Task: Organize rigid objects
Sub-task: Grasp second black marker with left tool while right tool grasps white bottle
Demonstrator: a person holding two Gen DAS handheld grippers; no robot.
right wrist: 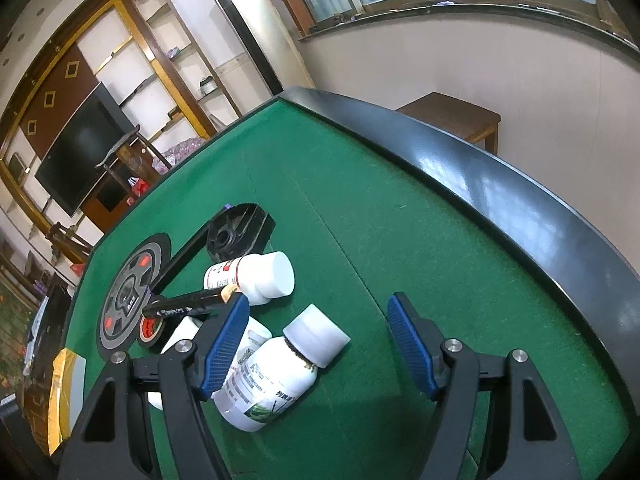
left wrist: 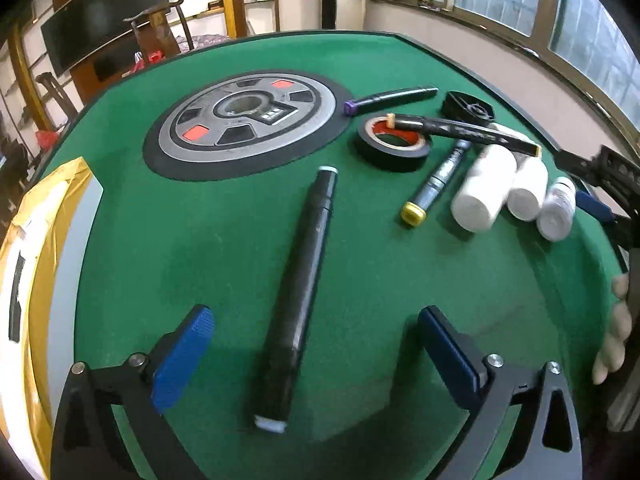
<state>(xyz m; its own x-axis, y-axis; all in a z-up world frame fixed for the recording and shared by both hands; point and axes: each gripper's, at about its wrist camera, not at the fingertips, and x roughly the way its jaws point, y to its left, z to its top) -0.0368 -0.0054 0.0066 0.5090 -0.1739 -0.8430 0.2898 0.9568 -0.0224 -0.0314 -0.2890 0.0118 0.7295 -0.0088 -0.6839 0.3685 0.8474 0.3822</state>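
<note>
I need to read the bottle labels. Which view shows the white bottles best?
The right wrist view: the nearest white bottle lies close, label printing visible. The left wrist view shows the white bottles small, bottoms toward the camera, labels unreadable.

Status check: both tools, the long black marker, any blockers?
Left tool open, black marker lying loose between its fingers on the felt. Right tool open, empty, over the white bottles. Nothing blocking.

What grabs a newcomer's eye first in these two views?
Likely the long black marker lying alone on the green felt table, between the wide-open blue pads of the left gripper. Next, the clutter at right: three white plastic bottles lying side by side, near a black tape roll with a black pen across it.
</note>
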